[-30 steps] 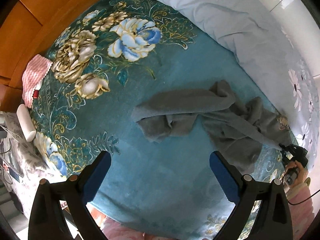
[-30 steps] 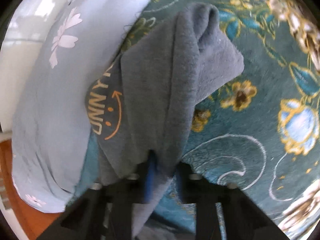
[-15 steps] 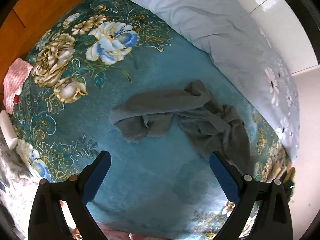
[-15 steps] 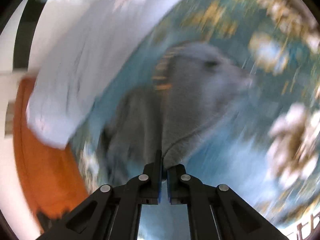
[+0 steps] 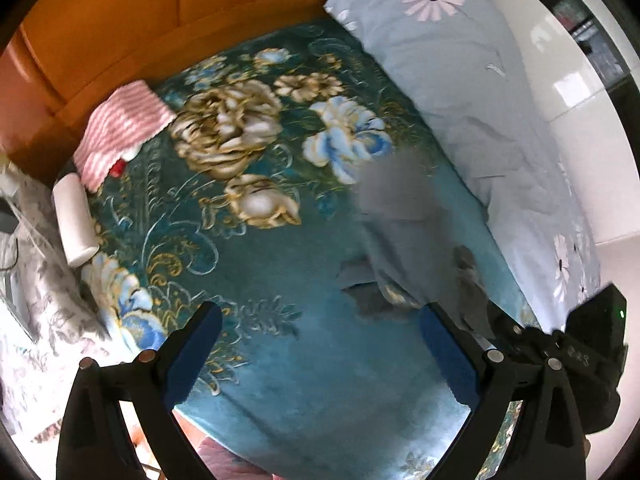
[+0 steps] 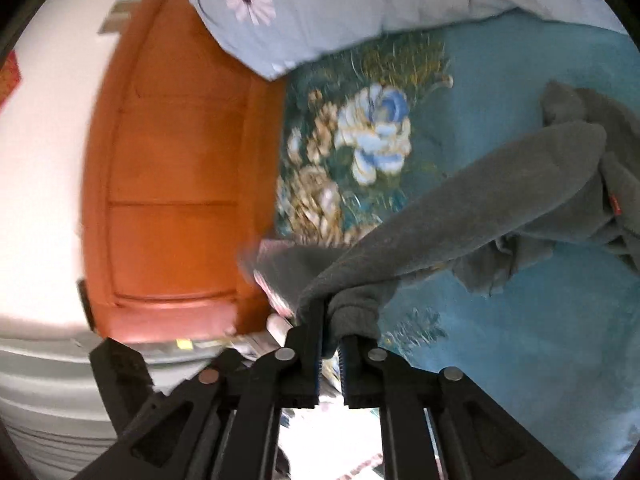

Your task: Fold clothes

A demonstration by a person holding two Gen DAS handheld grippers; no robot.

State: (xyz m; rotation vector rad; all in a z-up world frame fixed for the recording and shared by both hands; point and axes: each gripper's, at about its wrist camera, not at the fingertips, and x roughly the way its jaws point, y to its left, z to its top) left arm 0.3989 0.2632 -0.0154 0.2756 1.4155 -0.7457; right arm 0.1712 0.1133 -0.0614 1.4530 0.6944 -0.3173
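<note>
A grey fleece garment (image 6: 500,192) hangs in the air over the teal floral bedspread (image 6: 520,320). My right gripper (image 6: 331,328) is shut on one end of it and holds it up. In the left wrist view the garment (image 5: 400,232) is blurred and stretches toward my right gripper (image 5: 576,352) at the right edge. My left gripper (image 5: 316,344) is open and empty above the bedspread (image 5: 280,280), left of the garment.
A light blue flowered duvet (image 5: 460,80) lies along the right side of the bed. An orange wooden headboard (image 5: 160,20) stands behind. A pink striped cloth (image 5: 120,128) and a white bottle (image 5: 74,220) lie at the left edge.
My right gripper has lifted the grey garment off the bed and swung it across. The left gripper has turned toward the headboard and stays open.
</note>
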